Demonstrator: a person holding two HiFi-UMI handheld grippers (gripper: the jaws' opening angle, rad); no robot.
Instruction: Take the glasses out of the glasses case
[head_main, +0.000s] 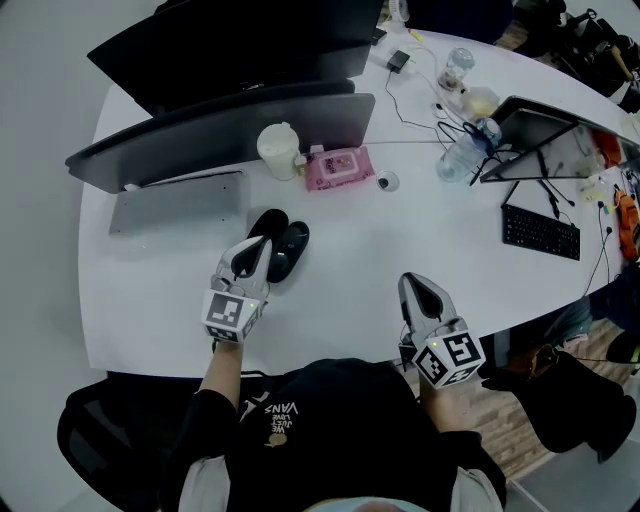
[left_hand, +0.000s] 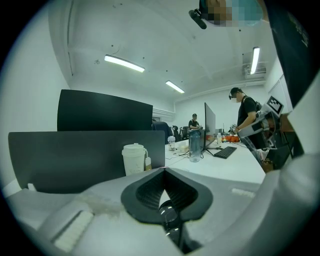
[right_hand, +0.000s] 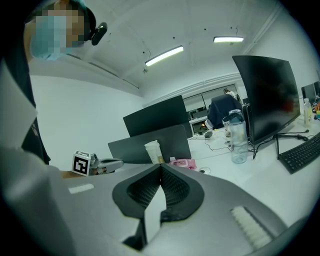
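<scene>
A black glasses case (head_main: 285, 243) lies open on the white table (head_main: 400, 240), its two oval halves side by side. My left gripper (head_main: 258, 250) reaches its left half, with the jaw tips over the case's edge. In the left gripper view the jaws meet at the tip, and a dark shiny rounded piece, apparently the glasses (left_hand: 170, 216), sits pinched between the left gripper (left_hand: 163, 172) pads. My right gripper (head_main: 415, 287) rests near the table's front edge, apart from the case. It is shut with nothing in it; only white table shows behind the right gripper (right_hand: 161, 167).
Behind the case stand a white lidded cup (head_main: 279, 151), a pink wipes pack (head_main: 340, 168) and dark monitors (head_main: 230, 130). A grey slab (head_main: 178, 204) lies at left. A water bottle (head_main: 462, 156), cables and a black keyboard (head_main: 540, 232) sit at right. Other people stand beyond the desk.
</scene>
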